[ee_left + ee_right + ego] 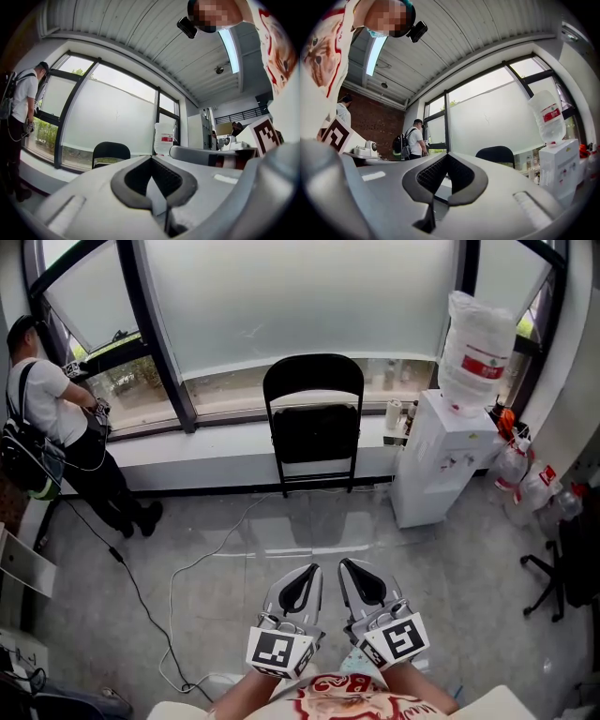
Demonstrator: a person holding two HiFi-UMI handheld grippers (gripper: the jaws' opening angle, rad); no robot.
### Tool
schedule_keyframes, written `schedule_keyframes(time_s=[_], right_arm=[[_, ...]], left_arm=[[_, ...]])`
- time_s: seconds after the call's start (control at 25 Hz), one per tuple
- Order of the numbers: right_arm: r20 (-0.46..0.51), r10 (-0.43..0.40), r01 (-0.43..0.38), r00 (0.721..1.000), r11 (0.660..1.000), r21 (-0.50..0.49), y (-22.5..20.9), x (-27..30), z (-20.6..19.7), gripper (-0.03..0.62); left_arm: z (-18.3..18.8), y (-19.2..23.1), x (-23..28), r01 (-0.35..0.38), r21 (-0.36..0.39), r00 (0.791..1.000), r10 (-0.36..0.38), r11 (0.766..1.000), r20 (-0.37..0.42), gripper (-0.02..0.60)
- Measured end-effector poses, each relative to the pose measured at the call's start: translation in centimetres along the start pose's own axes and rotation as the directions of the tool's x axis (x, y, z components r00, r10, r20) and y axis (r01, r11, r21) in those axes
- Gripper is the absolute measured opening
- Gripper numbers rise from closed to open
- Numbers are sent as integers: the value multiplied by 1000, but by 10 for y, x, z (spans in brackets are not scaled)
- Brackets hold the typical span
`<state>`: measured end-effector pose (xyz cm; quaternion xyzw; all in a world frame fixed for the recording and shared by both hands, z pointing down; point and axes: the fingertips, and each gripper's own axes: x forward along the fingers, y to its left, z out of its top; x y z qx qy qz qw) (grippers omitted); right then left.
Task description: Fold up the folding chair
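Windowside, chair (313, 423) stands open; our left gripper (302, 589) and right gripper (364, 585) sit closed, empty; cable (172, 606) may trip us.

We hold both tools low and close in front of us, side by side, with a narrow gap between them. The grey plastic left gripper (307, 570) with black ribbed pads points forward, away from us. In the left gripper view the left gripper (151, 159) has its jaws together, nothing between. The matching grey right gripper (349, 564) points the same way. In the right gripper view the right gripper (446, 155) is closed too, empty. Each carries a white marker cube at the rear: left cube (279, 650), right cube (399, 638). Bare forearms (246, 697) enter from the bottom edge.
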<state>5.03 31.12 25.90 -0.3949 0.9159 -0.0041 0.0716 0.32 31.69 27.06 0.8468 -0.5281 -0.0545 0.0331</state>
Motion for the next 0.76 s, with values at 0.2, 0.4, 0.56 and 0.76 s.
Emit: schedule_keyframes(time_s=[0.2,0.4,0.56,0.76], right_arm=[[-21,14,-14,1000,1000,-3,3,-2,-6,25],[-33,16,-16,999,1000,-11,1,-4,-7,25],[-43,12,-13,999,1000,-16,-2,-4,-9,25],[-11,10,-10,1000,1000,-23,-5,-1,-7,25]], left_arm=[[-2,-5,2,2,-8,1000,-2,1000,-9,0],[-3,-9,6,10,-9,1000,-10,1000,-6,0],[-1,-10,11,10,-11,1000,-10,1000,-7,0],[-11,-8,13,6,-5,999,-6,1000,-32,0]])
